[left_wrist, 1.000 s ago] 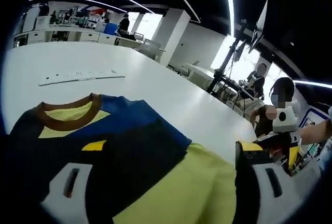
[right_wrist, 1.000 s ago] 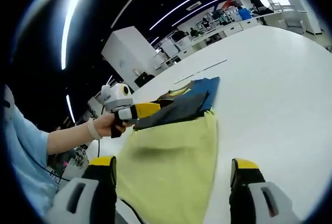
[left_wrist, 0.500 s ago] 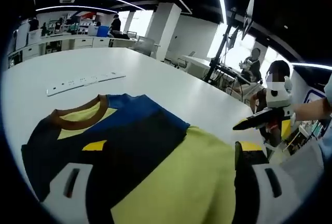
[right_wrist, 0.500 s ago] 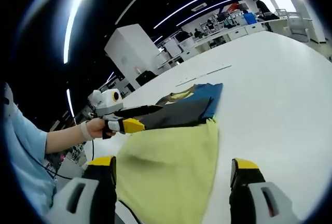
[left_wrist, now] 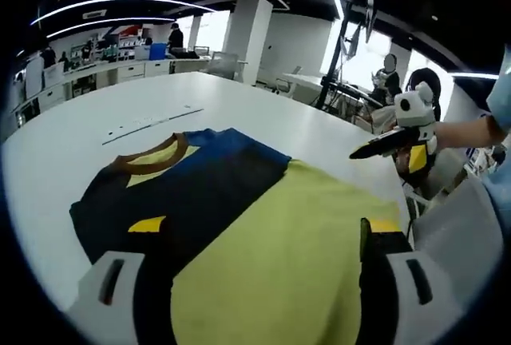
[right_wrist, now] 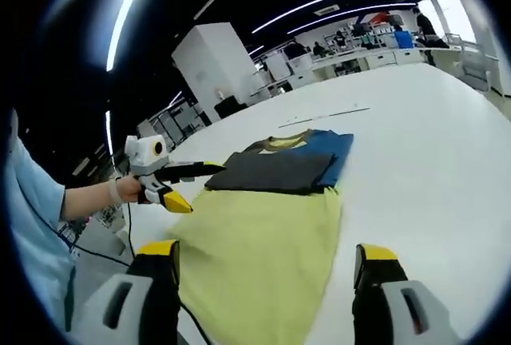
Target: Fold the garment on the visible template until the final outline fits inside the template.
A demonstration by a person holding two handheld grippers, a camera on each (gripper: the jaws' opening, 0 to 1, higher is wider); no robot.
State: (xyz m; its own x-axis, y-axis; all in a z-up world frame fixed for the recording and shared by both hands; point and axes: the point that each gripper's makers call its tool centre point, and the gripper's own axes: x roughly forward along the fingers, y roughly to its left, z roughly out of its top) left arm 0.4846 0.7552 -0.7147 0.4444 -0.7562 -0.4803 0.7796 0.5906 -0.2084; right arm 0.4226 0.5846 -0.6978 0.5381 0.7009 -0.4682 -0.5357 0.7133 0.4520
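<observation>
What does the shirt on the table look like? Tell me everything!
The shirt is soft cloth, lying flat on the white table. Its lower part is yellow-green; the upper part is black and blue, with a brown collar around yellow lining. It looks partly folded, narrow with no sleeves sticking out. Neither gripper touches it.

No readable text, labels or numbers anywhere (distant signage blurs).

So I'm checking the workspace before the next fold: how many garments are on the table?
1: a single T-shirt lying flat on the white table, brown collar at the far end, yellow lower part nearest the grippers. It also shows in the right gripper view. Nothing else looks like clothing.
</observation>
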